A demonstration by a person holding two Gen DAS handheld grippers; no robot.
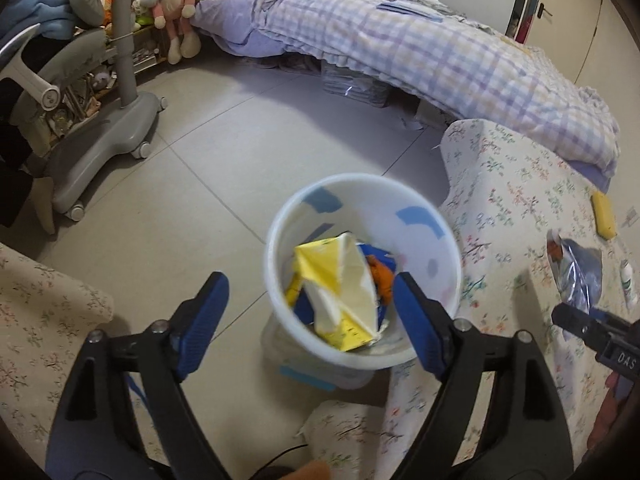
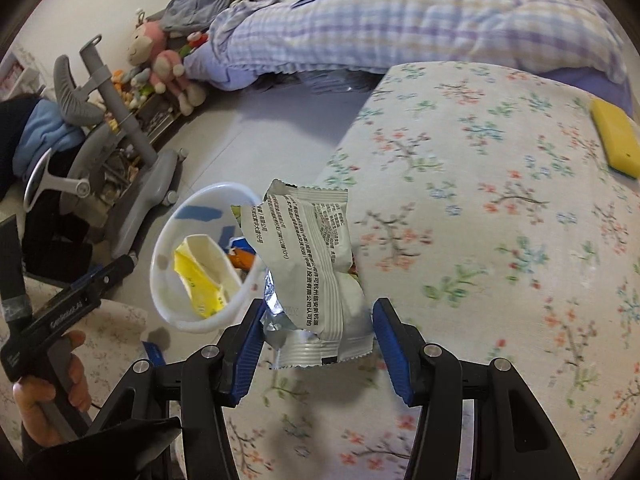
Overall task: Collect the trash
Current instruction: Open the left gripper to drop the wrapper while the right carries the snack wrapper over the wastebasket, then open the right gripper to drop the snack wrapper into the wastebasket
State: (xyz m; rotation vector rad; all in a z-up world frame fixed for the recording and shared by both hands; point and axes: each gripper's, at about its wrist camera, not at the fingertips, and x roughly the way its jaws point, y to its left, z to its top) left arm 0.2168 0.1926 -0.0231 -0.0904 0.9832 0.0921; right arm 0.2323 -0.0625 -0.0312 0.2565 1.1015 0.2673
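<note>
Surface: a table [image 2: 500, 208] under a cream cloth printed with small flowers. Floor [image 1: 224, 148] of pale grey tiles. One bed [image 1: 400, 40] with a lilac checked quilt runs along the far side. One grey wheeled chair [image 1: 100, 128] stands at the left, blue clothing over it. Soft toys sit heaped by the wall past the chair; one large pink one [image 1: 176, 8] is distinct, the rest too small to count.

Bin: one, white [image 1: 436, 240], with blue patches on its wall, standing on the floor against the table edge. Inside it: one crumpled yellow-and-white carton [image 1: 340, 280], one orange scrap [image 1: 382, 276] and a blue piece partly hidden beneath.

Wrapper: one, silvery-white [image 2: 316, 264] with printed text, torn and showing foil at its lower left. It sits between the fingers of the right gripper [image 2: 320, 336], above the table edge and just beside the bin rim. The left finger touches the foil; the right finger stands slightly apart from it. Jaws at a moderate spread; whether they grip the wrapper I cannot tell.

Left gripper [image 1: 312, 304]: jaws wide, holding nothing, poised over the bin with the carton seen between the fingers. One hand [image 2: 52, 384] holds its handle, seen in the right wrist view.

Other items on the table: one yellow sponge [image 2: 616, 140] at the far right corner, one white bottle [image 1: 628, 280] lying near it.
</note>
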